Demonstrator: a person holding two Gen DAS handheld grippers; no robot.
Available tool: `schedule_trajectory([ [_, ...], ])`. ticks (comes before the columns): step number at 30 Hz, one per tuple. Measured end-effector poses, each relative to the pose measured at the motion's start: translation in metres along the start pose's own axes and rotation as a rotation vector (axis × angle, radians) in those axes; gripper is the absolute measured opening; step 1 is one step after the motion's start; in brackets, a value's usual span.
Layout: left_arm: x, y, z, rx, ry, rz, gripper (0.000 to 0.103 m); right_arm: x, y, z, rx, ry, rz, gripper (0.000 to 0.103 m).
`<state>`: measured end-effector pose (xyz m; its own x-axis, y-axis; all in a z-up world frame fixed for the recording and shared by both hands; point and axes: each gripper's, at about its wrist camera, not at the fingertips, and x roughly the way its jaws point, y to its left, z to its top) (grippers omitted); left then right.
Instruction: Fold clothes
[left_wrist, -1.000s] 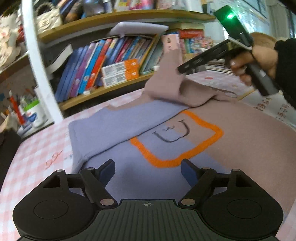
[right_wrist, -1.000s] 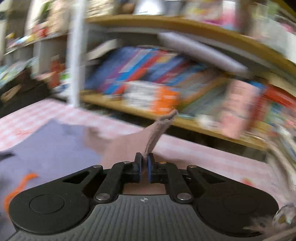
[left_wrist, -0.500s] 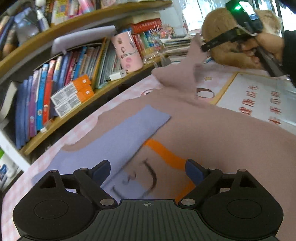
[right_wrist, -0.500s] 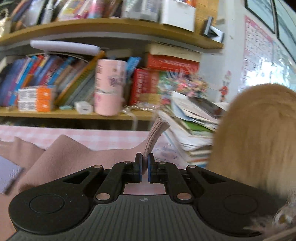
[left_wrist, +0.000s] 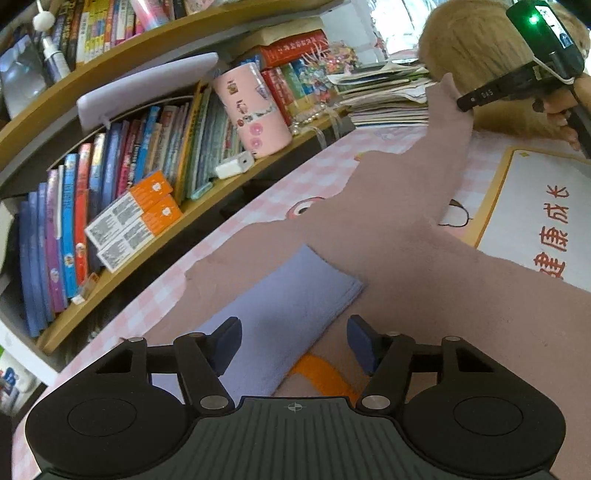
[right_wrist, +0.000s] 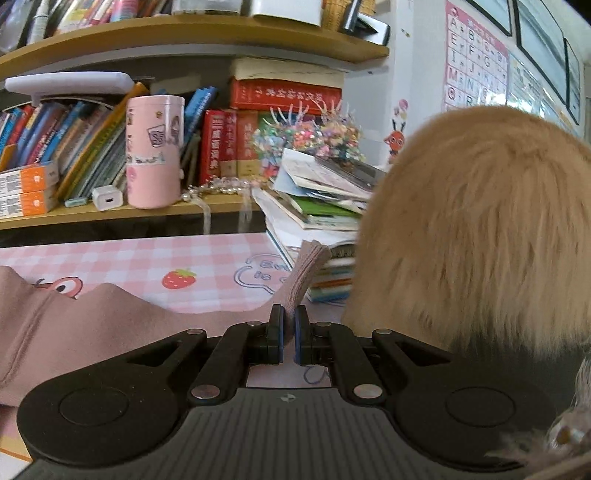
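Note:
A mauve sweater (left_wrist: 424, 280) with a lilac sleeve (left_wrist: 291, 306) and an orange outline patch (left_wrist: 321, 373) lies on the pink checked table (left_wrist: 236, 225). My left gripper (left_wrist: 293, 341) is open and hovers low over the lilac sleeve. My right gripper (right_wrist: 289, 332) is shut on the cuff of the mauve sleeve (right_wrist: 308, 271) and holds it stretched out to the right above the table. In the left wrist view the right gripper (left_wrist: 465, 103) pinches that sleeve (left_wrist: 439, 155) at the top right.
A bookshelf (left_wrist: 147, 155) with books, a pink tin (left_wrist: 255, 114) and a white charger (left_wrist: 234, 166) runs along the table's far edge. A pile of booklets (right_wrist: 317, 206) and a fluffy tan cushion (right_wrist: 480, 229) stand at the right. A printed poster (left_wrist: 543, 206) lies under the sweater's right side.
My right gripper has pulled the mauve sleeve off the sweater body and out to the right. My left gripper has swung right and lower over the lilac sleeve, still open.

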<state>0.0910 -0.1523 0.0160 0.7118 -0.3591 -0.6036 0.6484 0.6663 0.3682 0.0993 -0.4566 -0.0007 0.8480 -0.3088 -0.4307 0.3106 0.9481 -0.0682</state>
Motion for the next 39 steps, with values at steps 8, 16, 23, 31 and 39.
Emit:
schedule_trajectory([
  [8, 0.017, -0.021, 0.012, 0.066, -0.031, 0.039, 0.056, -0.018, 0.008, -0.004, -0.002, 0.026, 0.029, 0.036],
  [16, 0.029, -0.023, 0.015, 0.044, -0.05, 0.075, 0.007, -0.093, 0.051, -0.029, -0.033, 0.046, 0.353, 0.046],
  [23, -0.05, 0.051, -0.009, -0.317, -0.281, 0.083, 0.004, -0.126, 0.091, -0.05, -0.129, 0.126, 0.52, 0.043],
  [31, -0.185, 0.196, -0.113, -0.607, -0.396, 0.365, 0.004, -0.122, 0.112, -0.06, -0.148, 0.184, 0.532, 0.043],
  [39, -0.209, 0.269, -0.199, -0.71, -0.22, 0.608, 0.004, -0.129, 0.119, -0.07, -0.134, 0.22, 0.506, 0.039],
])
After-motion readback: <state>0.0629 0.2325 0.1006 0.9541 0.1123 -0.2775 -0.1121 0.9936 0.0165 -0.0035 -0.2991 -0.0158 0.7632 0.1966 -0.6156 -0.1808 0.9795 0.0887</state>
